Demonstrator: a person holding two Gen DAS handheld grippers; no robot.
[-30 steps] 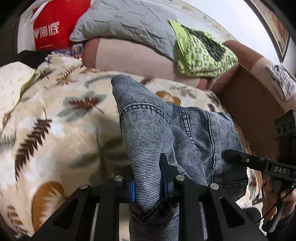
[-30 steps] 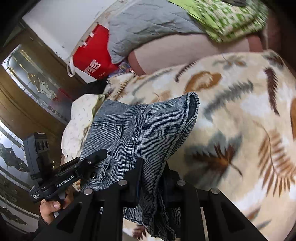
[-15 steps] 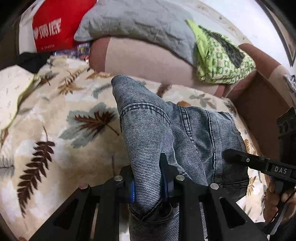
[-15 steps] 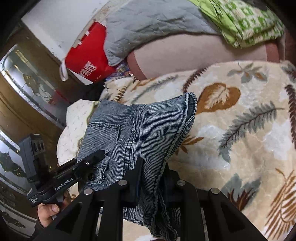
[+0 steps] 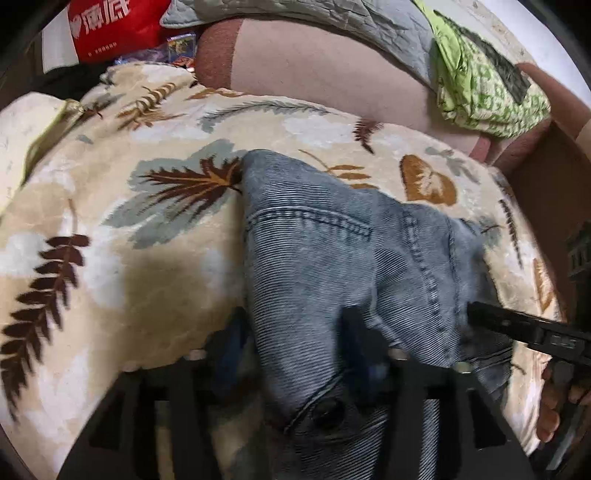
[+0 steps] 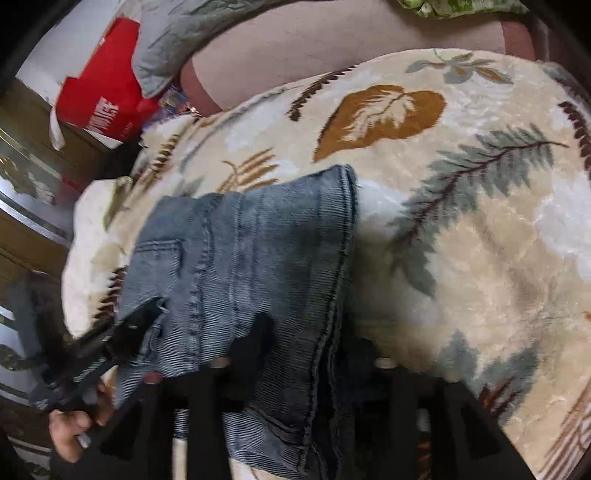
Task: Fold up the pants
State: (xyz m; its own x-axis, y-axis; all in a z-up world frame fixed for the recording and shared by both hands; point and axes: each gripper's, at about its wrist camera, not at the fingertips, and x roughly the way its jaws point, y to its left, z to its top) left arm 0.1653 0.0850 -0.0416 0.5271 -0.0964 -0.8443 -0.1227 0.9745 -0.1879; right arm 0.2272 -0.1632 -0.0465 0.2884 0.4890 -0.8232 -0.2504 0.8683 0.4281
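The blue denim pants (image 5: 314, 240) lie folded on a cream blanket with a leaf print (image 5: 147, 277). My left gripper (image 5: 291, 339) straddles their near edge. Its jaws are opening, and the denim between them is loose, not pinched. At the right edge of the left wrist view, one finger (image 5: 498, 321) of the other gripper lies against the pants. In the right wrist view the pants (image 6: 258, 251) rest on the blanket (image 6: 461, 258). My right gripper (image 6: 310, 343) is also opening around their hem side. The left gripper's finger (image 6: 122, 332) shows at lower left.
A pinkish sofa back (image 5: 314, 66) rises behind the blanket, carrying a grey quilt (image 5: 314, 18) and a green patterned cloth (image 5: 487, 85). A red bag (image 5: 110, 29) stands at the far left. A wooden cabinet with glass (image 6: 22, 177) is beside the blanket. A hand (image 6: 70, 432) holds the left tool.
Both grippers have come down and forward with the pants, which now rest on the blanket. Both pairs of jaws, clamped on the denim before, have spread apart.
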